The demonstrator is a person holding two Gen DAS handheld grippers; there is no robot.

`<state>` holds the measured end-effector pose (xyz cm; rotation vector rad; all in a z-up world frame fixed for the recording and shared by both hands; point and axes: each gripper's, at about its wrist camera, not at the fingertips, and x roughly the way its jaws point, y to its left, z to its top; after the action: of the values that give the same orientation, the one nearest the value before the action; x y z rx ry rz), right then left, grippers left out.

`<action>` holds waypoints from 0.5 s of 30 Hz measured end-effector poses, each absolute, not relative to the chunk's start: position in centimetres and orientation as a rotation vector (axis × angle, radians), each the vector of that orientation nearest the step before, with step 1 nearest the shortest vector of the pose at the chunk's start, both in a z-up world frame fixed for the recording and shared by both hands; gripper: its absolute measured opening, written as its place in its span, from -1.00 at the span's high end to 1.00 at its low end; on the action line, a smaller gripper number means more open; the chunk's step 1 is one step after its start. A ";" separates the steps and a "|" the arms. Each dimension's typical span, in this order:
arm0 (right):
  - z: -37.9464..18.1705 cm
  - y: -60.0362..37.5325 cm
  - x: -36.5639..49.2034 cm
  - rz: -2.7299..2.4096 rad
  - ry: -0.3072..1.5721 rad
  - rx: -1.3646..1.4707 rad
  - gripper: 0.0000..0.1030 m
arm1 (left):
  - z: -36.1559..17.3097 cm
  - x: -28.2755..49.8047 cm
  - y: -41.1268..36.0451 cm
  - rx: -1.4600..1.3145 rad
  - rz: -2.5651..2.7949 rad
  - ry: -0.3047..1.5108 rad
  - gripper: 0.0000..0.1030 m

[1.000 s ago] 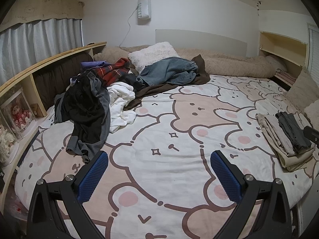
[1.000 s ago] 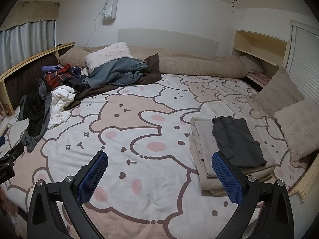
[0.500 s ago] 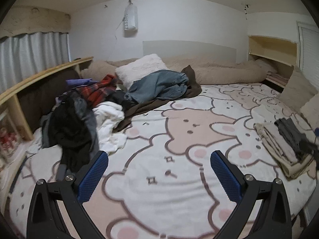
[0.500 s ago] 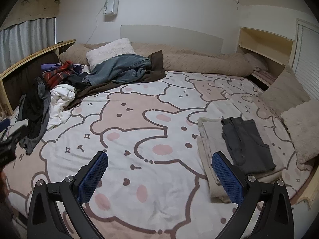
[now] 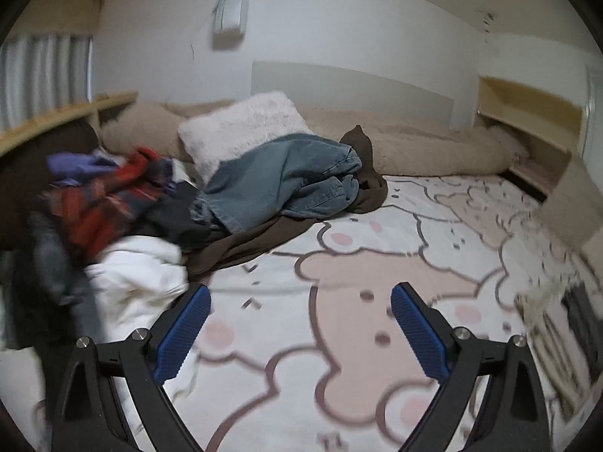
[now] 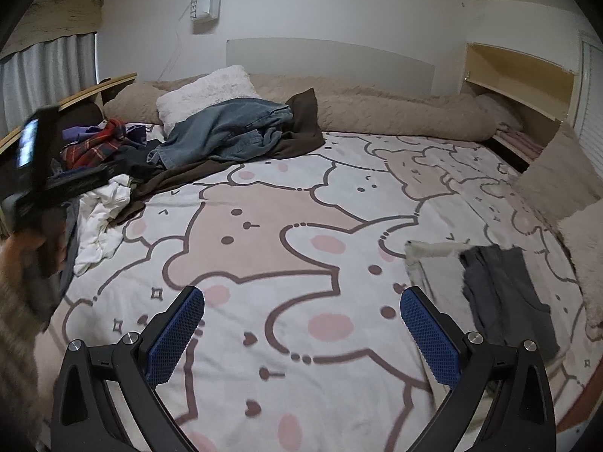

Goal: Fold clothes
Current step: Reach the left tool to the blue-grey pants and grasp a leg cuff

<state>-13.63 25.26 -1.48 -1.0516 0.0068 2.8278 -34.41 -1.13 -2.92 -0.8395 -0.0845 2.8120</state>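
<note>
A pile of unfolded clothes lies at the bed's left: blue jeans (image 5: 286, 177) on a brown garment (image 5: 241, 241), a red plaid shirt (image 5: 109, 203), a white garment (image 5: 139, 282) and dark clothes. The jeans (image 6: 226, 132) and white garment (image 6: 101, 218) also show in the right wrist view. A folded stack, grey garment (image 6: 505, 293) on beige ones, lies at the right. My left gripper (image 5: 301, 324) is open and empty, close to the white garment. My right gripper (image 6: 301, 327) is open and empty over the bedspread (image 6: 264, 226), left of the stack.
A white fluffy pillow (image 5: 241, 128) and a long beige bolster (image 6: 395, 109) lie at the headboard. Beige cushions (image 6: 557, 177) sit at the right edge. A wooden shelf (image 5: 56, 120) runs along the left. The left device, held in a hand, shows in the right wrist view (image 6: 37, 173).
The left gripper has moved forward toward the clothes pile, which is now much nearer and blurred. The right gripper has moved slightly forward. Both stayed open.
</note>
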 end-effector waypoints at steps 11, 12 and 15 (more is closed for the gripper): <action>-6.3 26.3 -19.3 2.795 0.141 -1.171 -1.00 | -8.0 -51.3 -4.5 -0.893 2.788 -0.351 -0.87; -6.9 26.3 -19.6 2.783 0.133 -1.196 -1.00 | -8.4 -52.3 -4.7 -0.901 2.788 -0.355 -0.87; -8.3 26.7 -20.3 2.738 0.100 -1.237 -1.00 | -10.1 -55.7 -4.9 -0.962 2.807 -0.344 -0.87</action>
<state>-20.35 26.67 -8.28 -1.2370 0.1002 2.7380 -55.68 -4.91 -10.15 -0.9624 -0.3441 2.8068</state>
